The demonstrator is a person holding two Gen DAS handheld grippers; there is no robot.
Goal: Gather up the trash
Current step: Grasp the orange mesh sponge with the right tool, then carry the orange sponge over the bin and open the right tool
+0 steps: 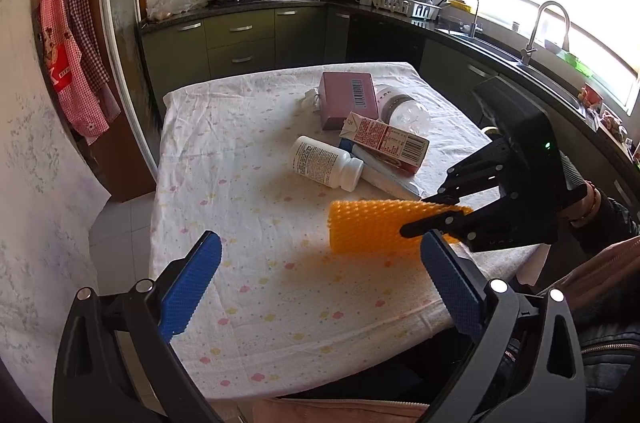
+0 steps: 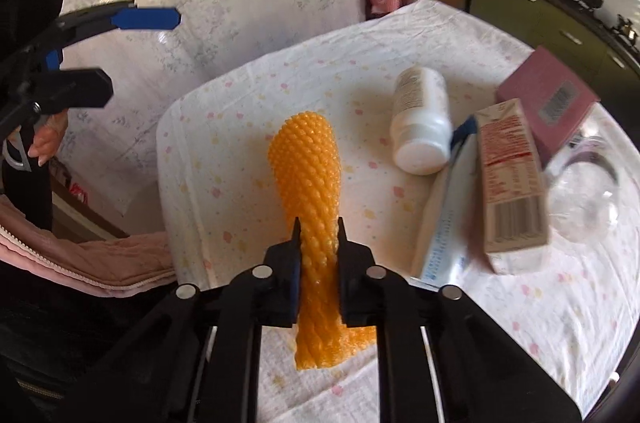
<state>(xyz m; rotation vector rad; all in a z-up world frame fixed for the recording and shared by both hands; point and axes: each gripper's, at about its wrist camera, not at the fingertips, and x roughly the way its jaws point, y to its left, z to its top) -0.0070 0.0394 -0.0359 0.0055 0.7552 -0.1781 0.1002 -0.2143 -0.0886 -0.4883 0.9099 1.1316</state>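
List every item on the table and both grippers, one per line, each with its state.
Orange foam net: pinched at one end, free end sticking out.
Right gripper: jaws shut on the net.
Left gripper: jaws open, empty.
White pill bottle: on its side, capped.
Red carton: lying tilted on the white tube.
Pink box: lying flat.
Clear plastic bottle: on its side.

Right gripper (image 2: 319,223) pinching orange foam net sleeve (image 2: 310,167) above the clothed table (image 2: 224,127). Beyond the sleeve's right side: white pill bottle (image 2: 420,119), carton (image 2: 510,183), pink box (image 2: 550,95).
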